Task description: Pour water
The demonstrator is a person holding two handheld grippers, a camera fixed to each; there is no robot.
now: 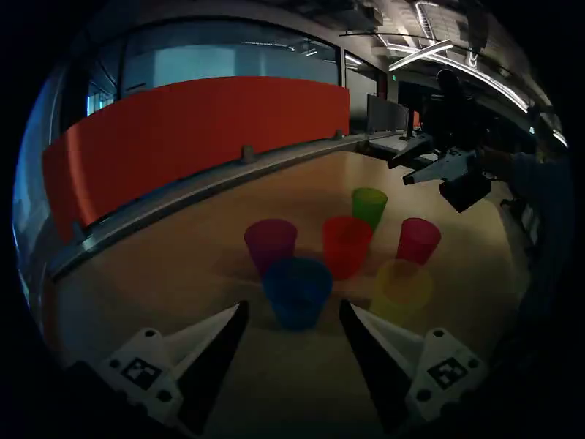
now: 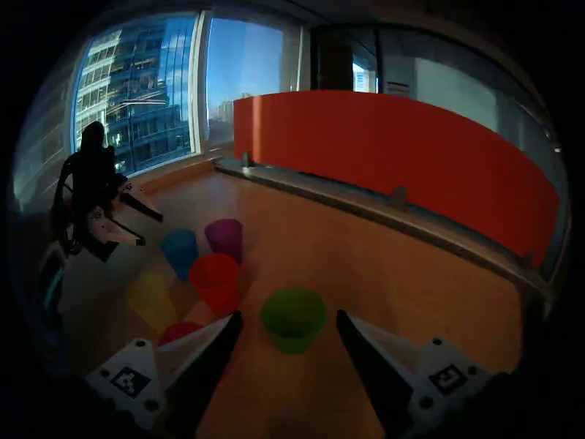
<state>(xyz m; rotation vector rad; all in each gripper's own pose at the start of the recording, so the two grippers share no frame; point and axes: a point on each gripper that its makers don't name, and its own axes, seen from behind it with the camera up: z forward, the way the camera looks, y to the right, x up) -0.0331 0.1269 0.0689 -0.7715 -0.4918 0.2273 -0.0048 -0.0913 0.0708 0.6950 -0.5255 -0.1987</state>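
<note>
My left gripper [image 1: 292,307] gapes wide and empty at the blue cup [image 1: 296,293], right gripper [image 2: 289,316] likewise at the green cup [image 2: 294,318], so I'd ease in straight and pinch mid-wall.

Wooden table [image 1: 307,179] bearing blue cup [image 1: 297,293], purple cup [image 1: 270,245], red cup [image 1: 346,245], green cup [image 1: 368,206], pink cup [image 1: 418,240], yellow cup [image 1: 401,291]

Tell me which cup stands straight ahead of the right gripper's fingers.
The green cup; it alone sits centred before the gap between them.
</note>
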